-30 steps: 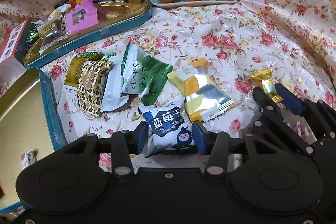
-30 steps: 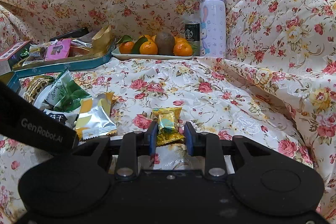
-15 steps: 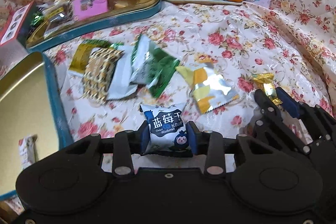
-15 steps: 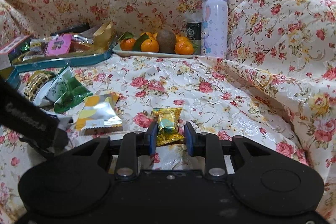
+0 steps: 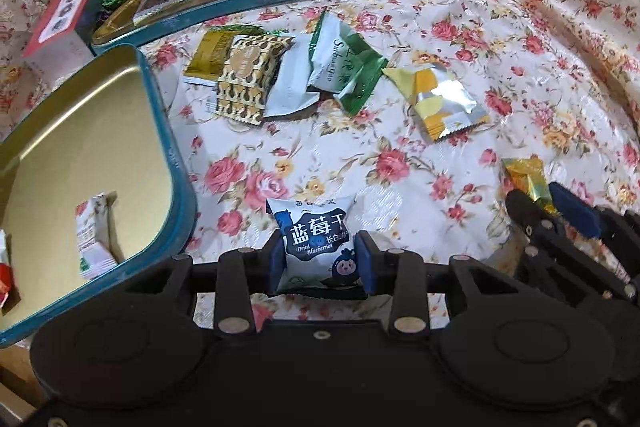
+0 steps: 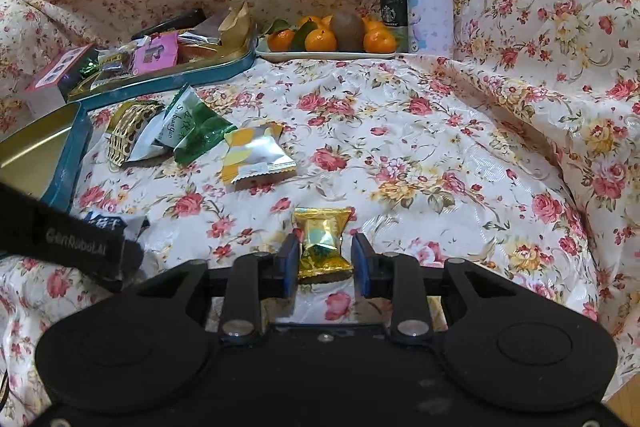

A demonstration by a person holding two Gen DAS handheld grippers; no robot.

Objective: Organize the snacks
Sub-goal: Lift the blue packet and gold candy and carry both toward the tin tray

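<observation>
Blueberry packet point(image 5: 318, 241) sits between the jaws of the left gripper point(image 5: 320, 263); both blue pads press its sides, so the jaws are clenched on it. Its lower half lies inside the jaws and its upper half projects forward, over the floral cloth point(image 5: 440, 39). Whether it is lifted clear of the cloth cannot be told.

Gold candy point(image 6: 322, 243) lies between the jaws of the right gripper point(image 6: 325, 259). The left pad touches or nearly touches the wrapper; a narrow gap shows at the right pad. Whether these jaws grip the candy or only bracket it cannot be told.

Judged step: carry the blueberry packet to the open blue tin point(image 5: 176, 155), just left of the left gripper.

Procedure for a clean transfer:
1. Keep the grip light. The packet is a soft pillow pouch and probably deforms or slips under a hard squeeze.
2. Raise the packet above the tin's rim before moving left.
3. Release over the bare gold floor, beside the small carton point(image 5: 94, 231) already inside.
4. Confirm that both right pads seat on the candy body, not its crimped ends, before lifting.

Loose packets point(image 5: 344, 67) remain on the cloth further ahead.
</observation>
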